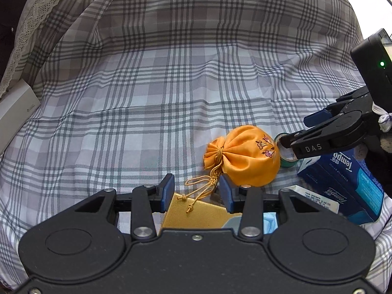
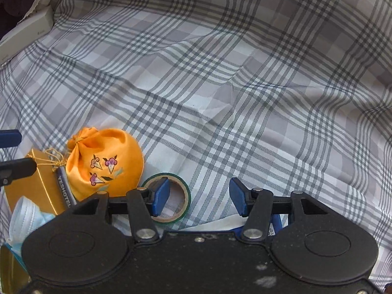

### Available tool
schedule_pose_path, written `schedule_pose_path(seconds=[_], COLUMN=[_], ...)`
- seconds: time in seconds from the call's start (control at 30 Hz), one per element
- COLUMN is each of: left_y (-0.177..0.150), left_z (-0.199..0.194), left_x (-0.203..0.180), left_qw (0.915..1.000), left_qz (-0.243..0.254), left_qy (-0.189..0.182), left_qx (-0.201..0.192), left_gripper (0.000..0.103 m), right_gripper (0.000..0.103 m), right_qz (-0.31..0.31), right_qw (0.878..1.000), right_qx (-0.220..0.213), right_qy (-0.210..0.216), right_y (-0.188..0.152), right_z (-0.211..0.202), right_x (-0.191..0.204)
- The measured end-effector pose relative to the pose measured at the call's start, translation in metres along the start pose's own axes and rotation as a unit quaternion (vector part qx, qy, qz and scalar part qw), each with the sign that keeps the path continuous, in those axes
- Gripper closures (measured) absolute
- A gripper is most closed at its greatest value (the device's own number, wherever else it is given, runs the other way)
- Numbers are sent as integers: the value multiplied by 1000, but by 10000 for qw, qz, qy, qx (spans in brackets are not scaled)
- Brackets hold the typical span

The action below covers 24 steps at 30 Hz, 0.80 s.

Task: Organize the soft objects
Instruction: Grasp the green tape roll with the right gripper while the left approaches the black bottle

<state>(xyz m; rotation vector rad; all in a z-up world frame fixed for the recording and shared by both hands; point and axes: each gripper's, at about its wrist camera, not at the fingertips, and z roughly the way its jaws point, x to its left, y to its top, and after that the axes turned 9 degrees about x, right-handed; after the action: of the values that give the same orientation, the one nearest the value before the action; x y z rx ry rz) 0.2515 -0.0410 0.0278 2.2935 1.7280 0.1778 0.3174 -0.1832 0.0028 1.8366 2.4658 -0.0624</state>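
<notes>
With both grippers spread and holding nothing, the left gripper [image 1: 197, 191] is hovering over the orange pouch's [image 1: 247, 155] cord, best pinched at the gathered neck, while the right gripper [image 2: 199, 197] is waiting beside the tape roll [image 2: 182, 197].

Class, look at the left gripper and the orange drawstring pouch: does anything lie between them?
Only the pouch's own gold cord, trailing between the open left gripper and the orange pouch. The gold box lies under the fingers, not in between.
</notes>
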Motion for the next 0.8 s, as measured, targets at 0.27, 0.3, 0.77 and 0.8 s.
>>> schedule_pose_path(seconds=[0.27,0.3,0.77,0.8], left_y=[1,1,6,7], left_z=[7,6,8,9], left_x=[-1,-1,-4,-4], left_qw=[10000,9999,9998,9997], left_qz=[-18,-27,-123,-136], left_qy=[-82,-92,-160,-202], left_qx=[54,47,8,18], left_gripper=[61,61,61,61], right_gripper=[52,52,52,50], right_qz=[350,486,2319,2325], right_qw=[9991,9984,9679,9670], right_qx=[-117,-176,-879,-897], right_qy=[-217,-246,418,530], right_y=[5,6,-2,-2], right_z=[14,14,1,0], right_x=[-20,-26,-94,-92])
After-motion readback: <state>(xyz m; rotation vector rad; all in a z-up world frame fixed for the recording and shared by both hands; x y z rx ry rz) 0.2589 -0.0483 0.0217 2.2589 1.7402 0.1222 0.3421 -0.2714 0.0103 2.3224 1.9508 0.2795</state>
